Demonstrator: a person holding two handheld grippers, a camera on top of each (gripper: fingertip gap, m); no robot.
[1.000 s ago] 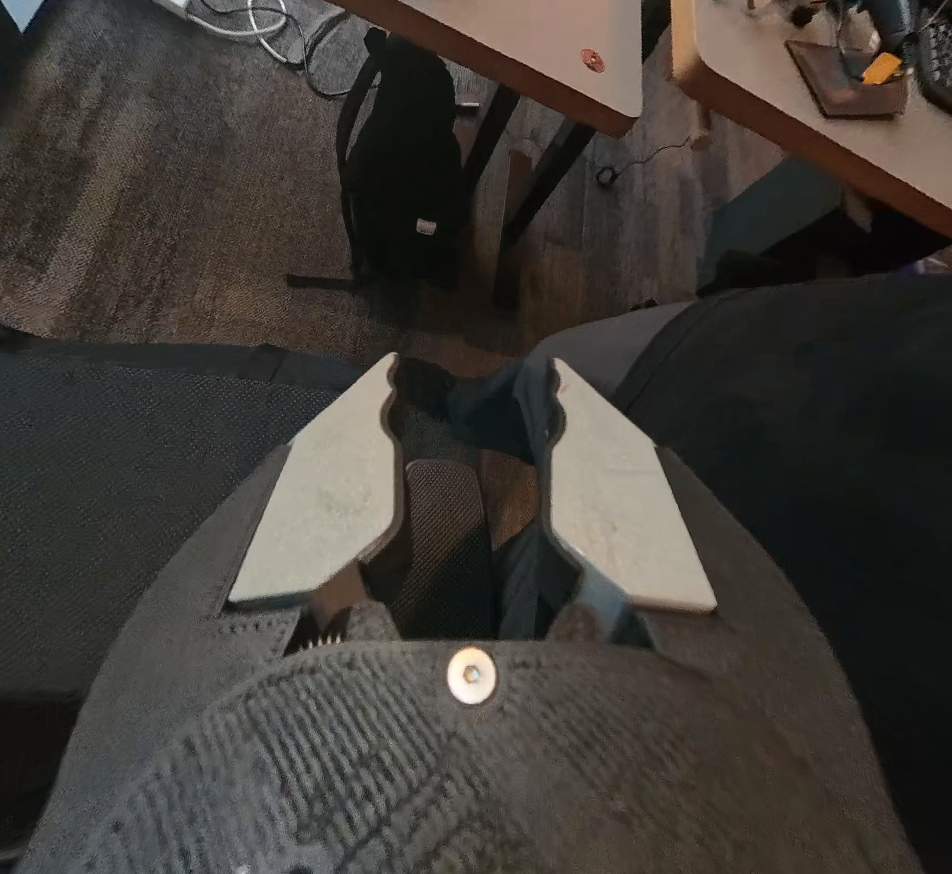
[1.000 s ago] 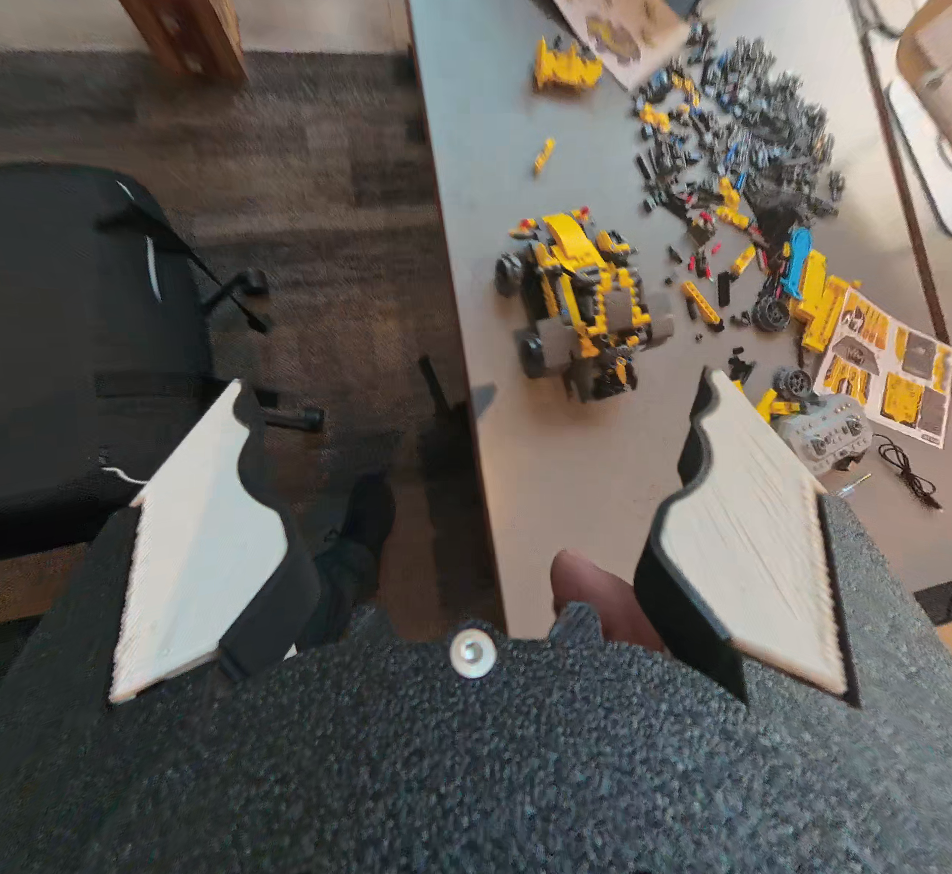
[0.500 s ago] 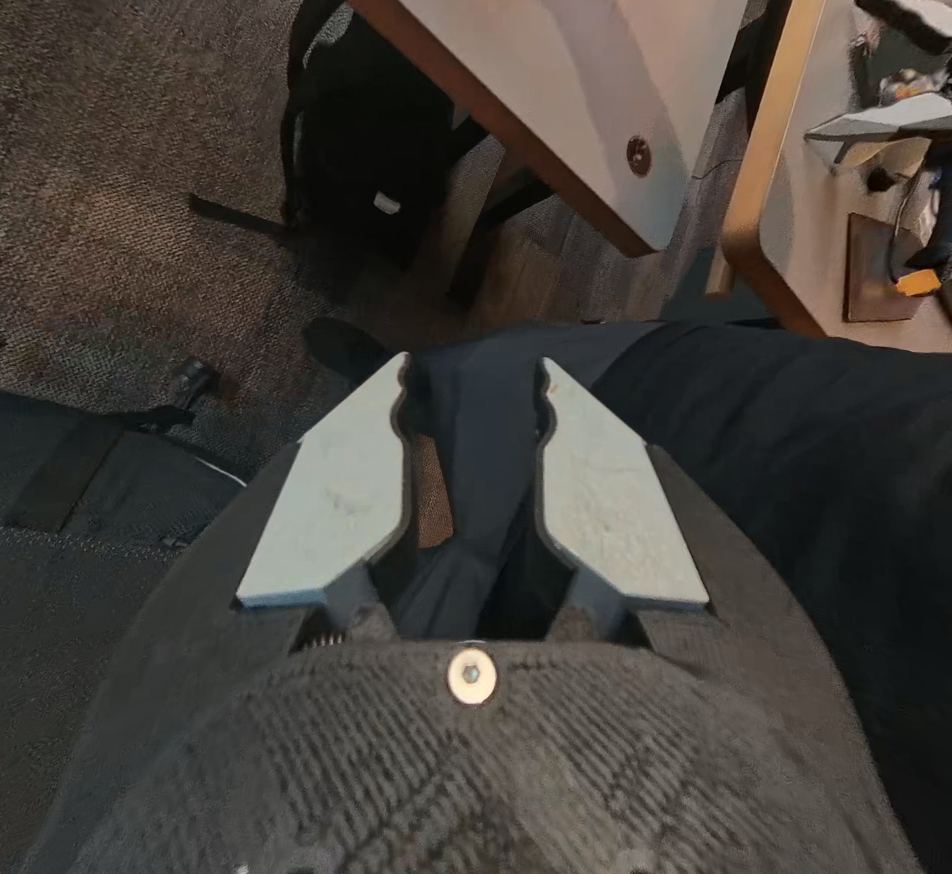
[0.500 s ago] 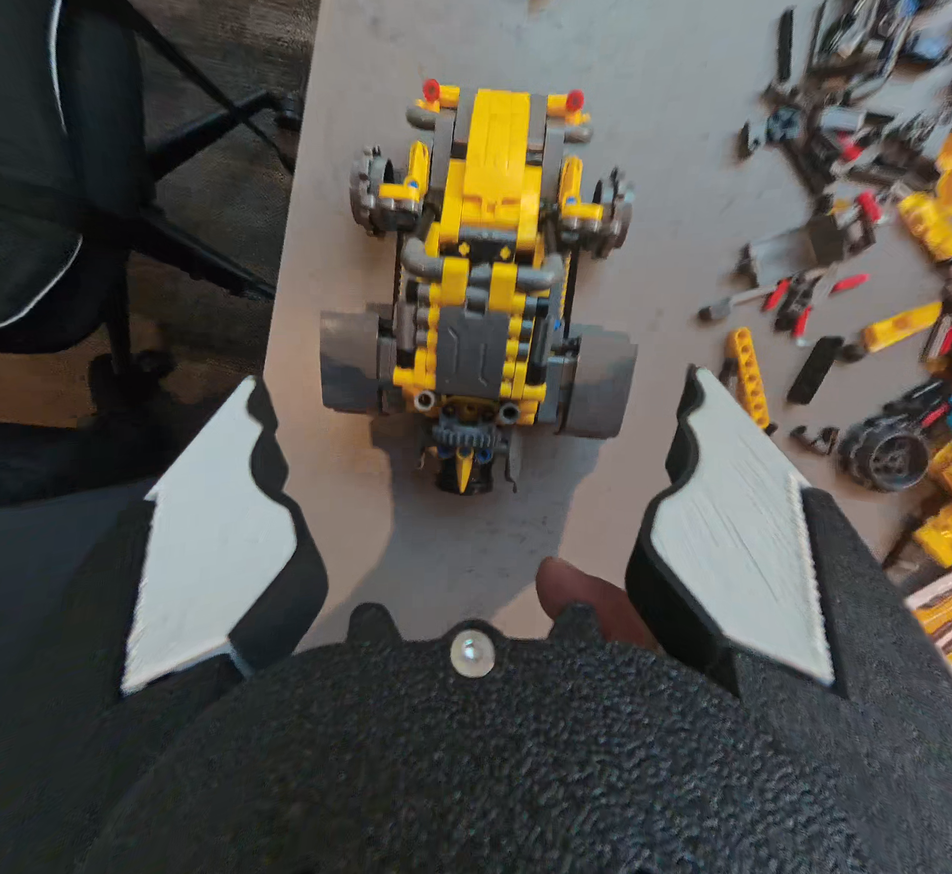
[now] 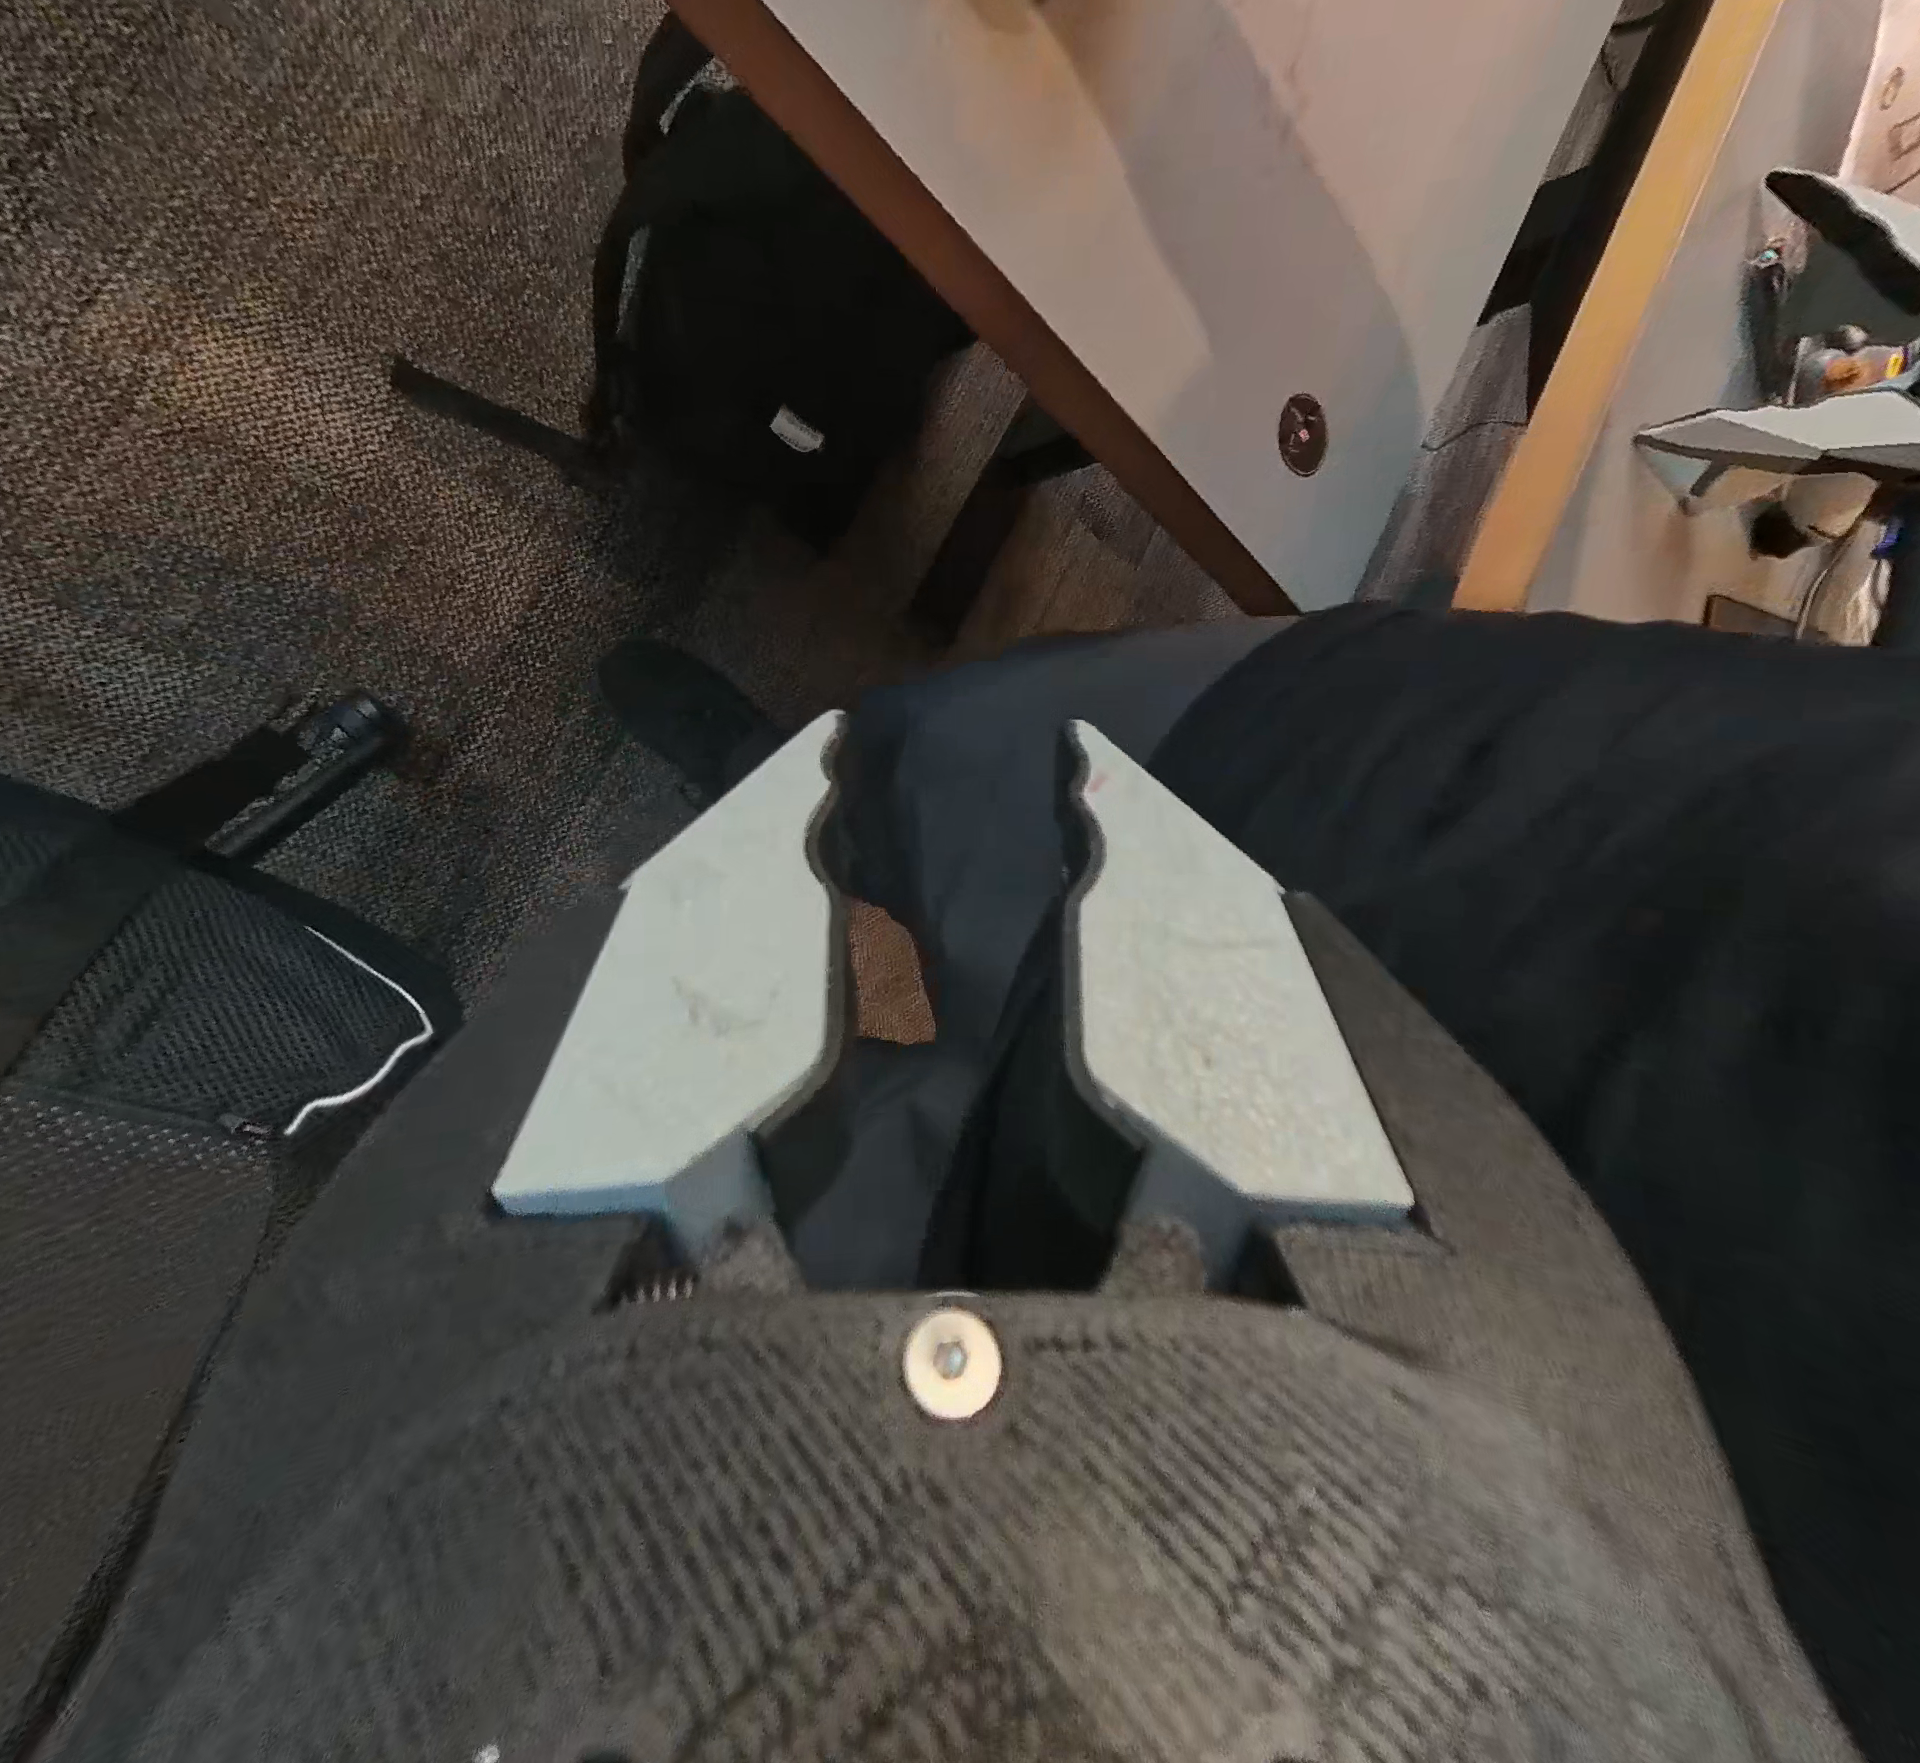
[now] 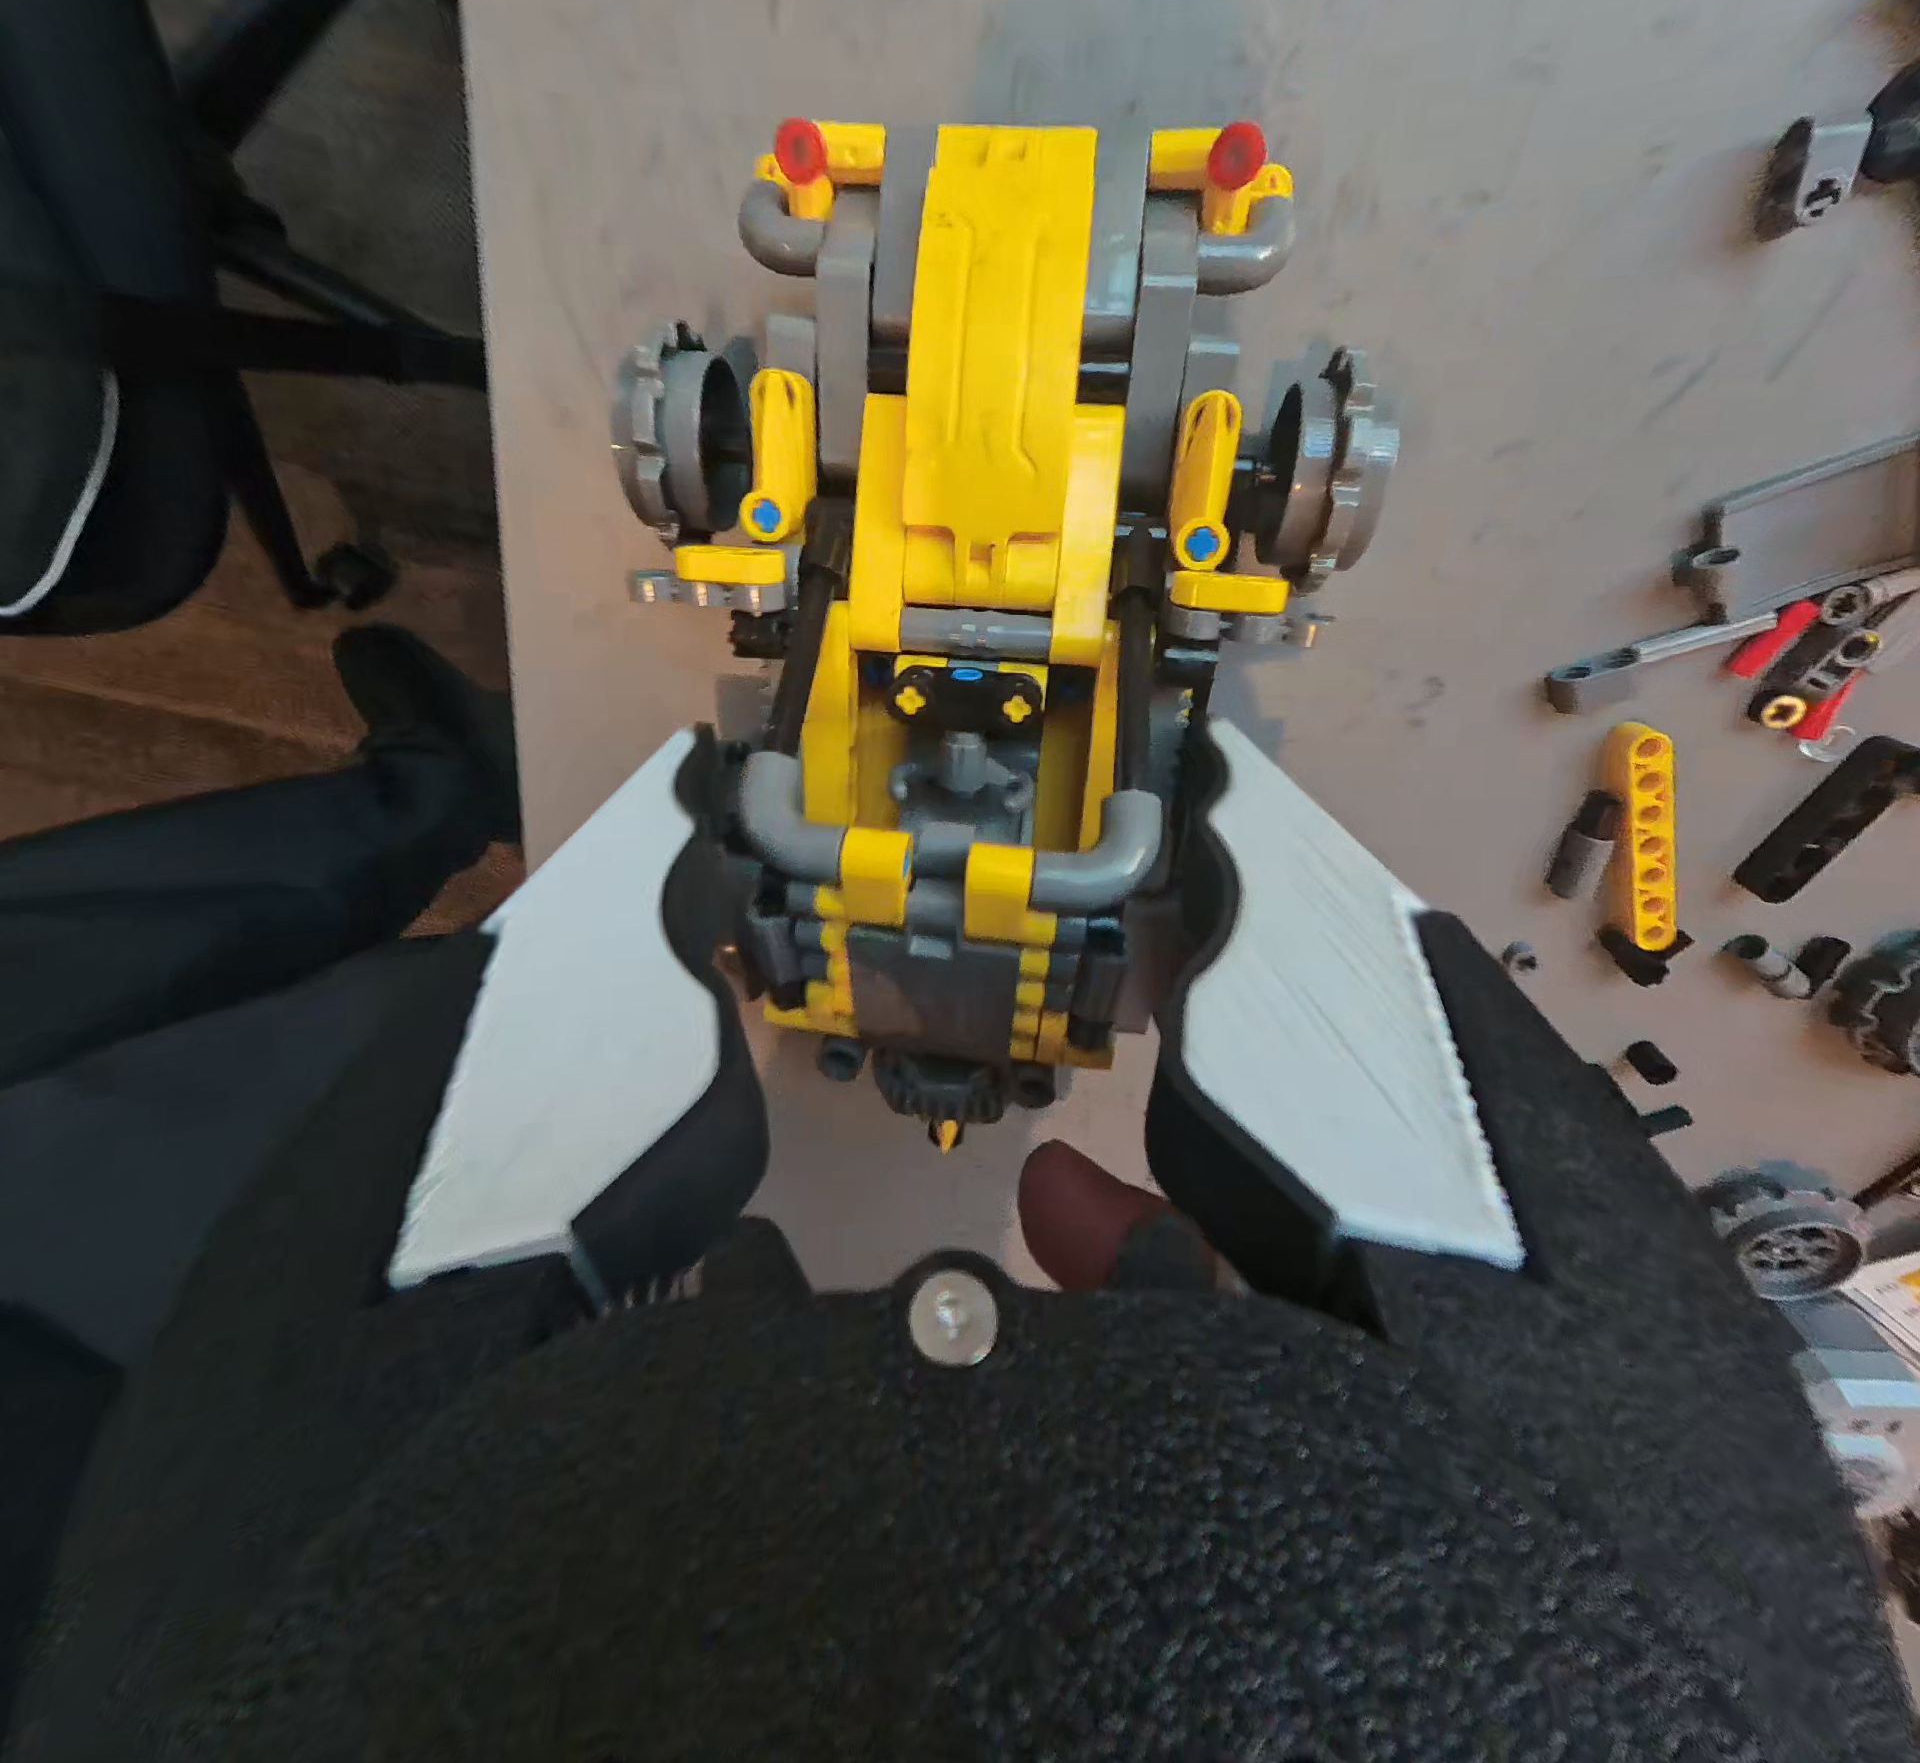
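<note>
A yellow and grey brick-built vehicle (image 6: pixel 997 383) stands on a grey table (image 6: pixel 1455 259) near its left edge. My right gripper (image 6: pixel 945 778) has its white fingers (image 6: pixel 582 986) closed against both sides of the vehicle's near end. A fingertip (image 6: pixel 1081 1204) of the hand shows just behind the jaws. My left gripper (image 5: pixel 951 757) is low beside the table, over a person's dark trouser leg (image 5: pixel 1558 882). Its jaws stand a small way apart and hold nothing.
Several loose brick parts, among them a yellow beam (image 6: pixel 1642 840) and a wheel (image 6: pixel 1797 1246), lie right of the vehicle. A black office chair (image 6: pixel 104 363) stands left of the table. Under another table (image 5: pixel 1143 155) sits a black backpack (image 5: pixel 758 363) on carpet. My hands' fingertips stand some 30 cm from each other.
My right gripper has moved in over the table onto the vehicle, and its wide-open jaws have closed on the near end. My left gripper has drifted slightly; its jaw gap is unchanged.
</note>
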